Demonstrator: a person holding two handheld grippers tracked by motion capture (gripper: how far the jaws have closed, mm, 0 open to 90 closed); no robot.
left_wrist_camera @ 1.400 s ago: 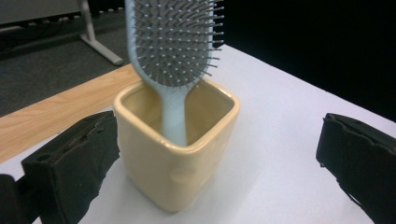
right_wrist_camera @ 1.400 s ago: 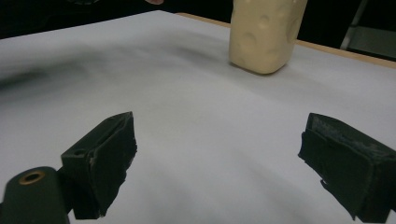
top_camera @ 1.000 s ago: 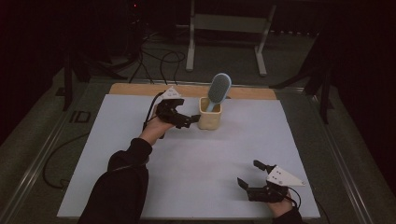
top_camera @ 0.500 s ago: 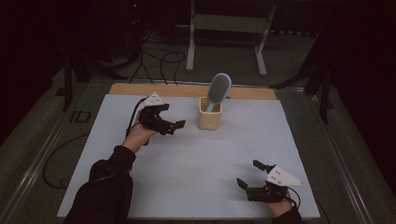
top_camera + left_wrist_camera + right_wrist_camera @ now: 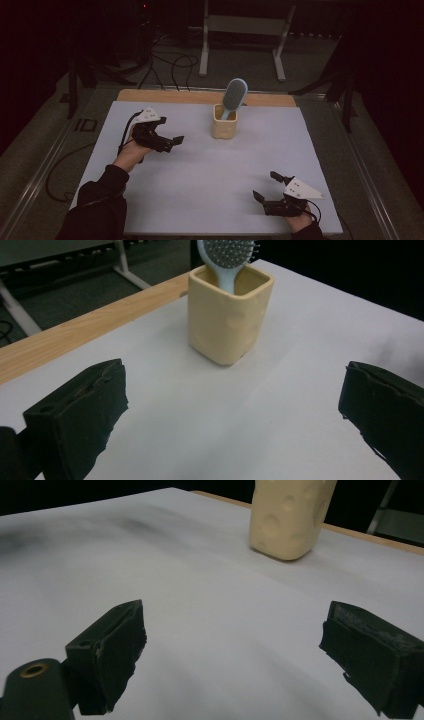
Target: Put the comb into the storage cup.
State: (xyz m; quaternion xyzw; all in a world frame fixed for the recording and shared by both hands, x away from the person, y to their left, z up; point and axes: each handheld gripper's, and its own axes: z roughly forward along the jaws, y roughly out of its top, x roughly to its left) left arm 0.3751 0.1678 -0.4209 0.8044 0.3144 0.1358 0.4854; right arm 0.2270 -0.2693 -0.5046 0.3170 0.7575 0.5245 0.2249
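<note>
Both tongs, left tongs (image 5: 172, 141) and right tongs (image 5: 266, 186), gape wide, released, holding nothing.

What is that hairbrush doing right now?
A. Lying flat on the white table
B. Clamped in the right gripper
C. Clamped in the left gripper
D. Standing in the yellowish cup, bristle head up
D: the hairbrush stands handle-down inside the cup, its bristle head sticking out above the rim, while both grippers sit apart from it with their jaws wide open and nothing between them.

High view looks down — both tongs' views face the cup (image 5: 224, 128).
</note>
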